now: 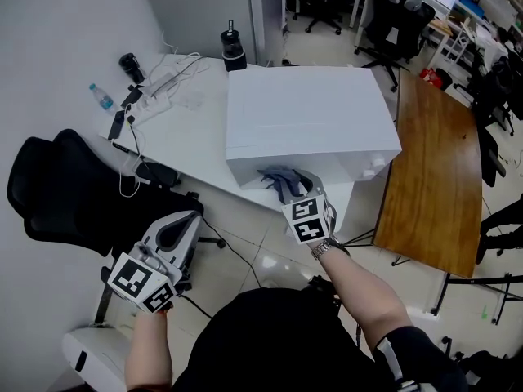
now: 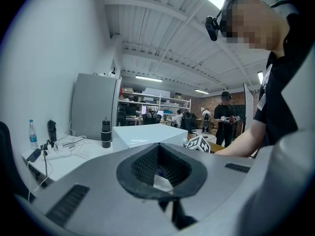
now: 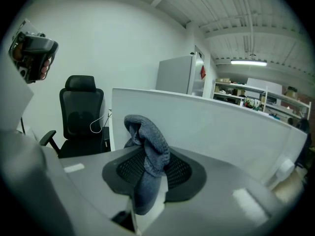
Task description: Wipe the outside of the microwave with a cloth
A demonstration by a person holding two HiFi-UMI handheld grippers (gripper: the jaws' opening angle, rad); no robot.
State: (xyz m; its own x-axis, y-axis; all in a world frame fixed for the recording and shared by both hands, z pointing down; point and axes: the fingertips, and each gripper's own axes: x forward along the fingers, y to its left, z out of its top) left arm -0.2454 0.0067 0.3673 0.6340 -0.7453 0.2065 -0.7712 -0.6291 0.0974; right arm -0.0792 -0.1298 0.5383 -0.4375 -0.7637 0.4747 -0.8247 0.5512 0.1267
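step: wiping the near side. You have the cloth [image 1: 280, 180] up at the low near face of the microwave [image 1: 310, 117], toward its left corner.
microwave: white box on the white tabletop [image 1: 188, 137], right of the cables and the bottle [image 1: 100, 97].
right tool [image 1: 294, 190]: clamped on the cloth, with a grey bunch poking out past the jaws.
left tool [image 1: 181, 227]: jaws together with nothing in them. It sits low at near left beside the black chair [image 1: 65, 186], well apart from the microwave.
next move: likely sweep the cloth along that face with steady pressure, then do the top and the other sides. Keep the clamp firm so the bunch doesn't slip.
head view only: both tools at once, the microwave's whole top, and where the cloth meets the box.
right gripper view only: how the cloth sits between the jaws, with the white face close behind. Actual contact is not clear.
left gripper view only: the closed, empty jaws and a dark flask [image 2: 106, 132] on the tabletop just left of the microwave.
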